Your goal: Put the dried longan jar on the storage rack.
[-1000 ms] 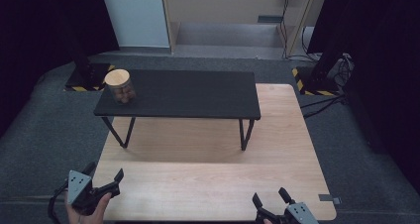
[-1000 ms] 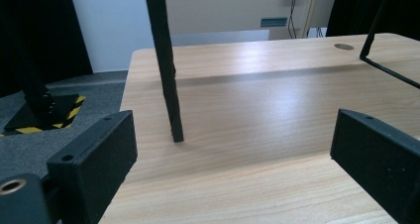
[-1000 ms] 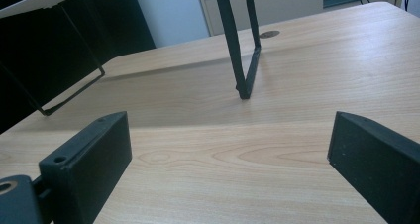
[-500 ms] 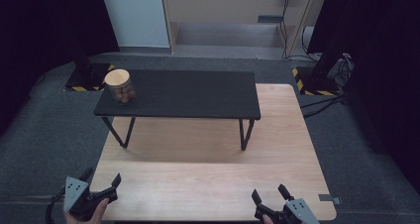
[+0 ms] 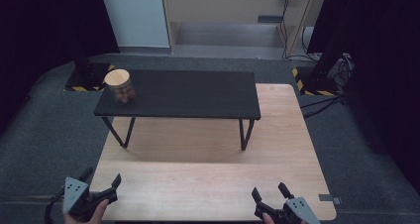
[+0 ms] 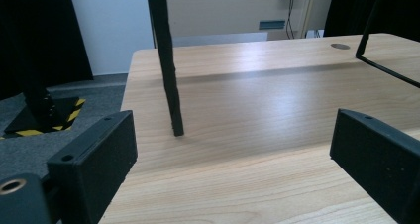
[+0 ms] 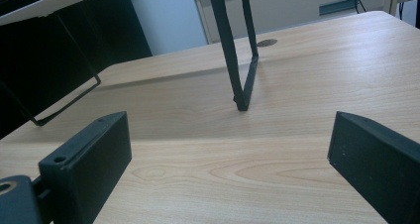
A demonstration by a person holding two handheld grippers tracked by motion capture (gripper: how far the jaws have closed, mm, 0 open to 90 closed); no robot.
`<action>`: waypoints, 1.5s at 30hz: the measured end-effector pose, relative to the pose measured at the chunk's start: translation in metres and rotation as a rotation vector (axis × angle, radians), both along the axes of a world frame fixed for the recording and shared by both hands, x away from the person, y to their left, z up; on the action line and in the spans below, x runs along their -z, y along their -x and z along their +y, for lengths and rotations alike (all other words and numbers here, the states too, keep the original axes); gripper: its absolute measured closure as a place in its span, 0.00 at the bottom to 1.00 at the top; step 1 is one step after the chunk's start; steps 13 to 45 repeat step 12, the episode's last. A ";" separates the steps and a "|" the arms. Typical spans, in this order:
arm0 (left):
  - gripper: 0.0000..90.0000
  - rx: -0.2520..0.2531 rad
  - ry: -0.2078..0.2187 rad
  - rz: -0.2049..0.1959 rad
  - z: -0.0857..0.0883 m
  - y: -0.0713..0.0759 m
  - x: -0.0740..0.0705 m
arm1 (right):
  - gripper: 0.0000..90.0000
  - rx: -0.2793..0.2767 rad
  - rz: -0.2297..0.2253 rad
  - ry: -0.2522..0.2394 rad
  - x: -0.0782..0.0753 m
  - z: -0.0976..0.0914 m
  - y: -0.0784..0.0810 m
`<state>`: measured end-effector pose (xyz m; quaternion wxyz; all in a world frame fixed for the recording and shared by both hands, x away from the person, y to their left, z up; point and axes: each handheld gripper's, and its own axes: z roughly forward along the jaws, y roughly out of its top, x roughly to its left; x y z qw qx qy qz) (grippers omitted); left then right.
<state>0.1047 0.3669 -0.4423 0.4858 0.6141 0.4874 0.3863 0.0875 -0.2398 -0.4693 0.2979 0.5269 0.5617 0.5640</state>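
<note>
Two handheld grippers sit low at the near edge of the scene, each held in a person's hand. The left gripper [image 5: 101, 187] has its jaws spread wide apart with nothing between them, and the right gripper [image 5: 270, 194] is spread the same way, also empty. Both point forward and hover above a pale wooden platform [image 5: 208, 184] that lies on grey carpet, which reads as a ready stance ahead of any reach. In the left gripper view the jaws frame one thin black leg [image 6: 171, 85] of a low table, planted on the wood. In the right gripper view the jaws frame another black metal leg [image 7: 240, 60]. Beyond the grippers stands the low black table [image 5: 198, 95], straddling the far part of the platform. At its far left corner stands an upright clear jar [image 5: 119, 86] with a round wooden lid and brown items inside, too small to identify. The jar is well apart from both grippers, nearer the left one, so that hand looks likelier to reach it
</note>
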 end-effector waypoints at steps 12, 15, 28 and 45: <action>0.03 0.023 -0.012 -0.004 -0.004 0.002 -0.007 | 0.03 -0.001 -0.026 -0.020 -0.002 -0.003 0.010; 0.03 0.023 -0.012 -0.004 -0.004 0.002 -0.007 | 0.03 -0.001 -0.026 -0.020 -0.002 -0.003 0.010; 0.03 0.023 -0.012 -0.004 -0.004 0.002 -0.007 | 0.03 -0.001 -0.026 -0.020 -0.002 -0.003 0.010; 0.03 0.023 -0.012 -0.004 -0.004 0.002 -0.007 | 0.03 -0.001 -0.026 -0.020 -0.002 -0.003 0.010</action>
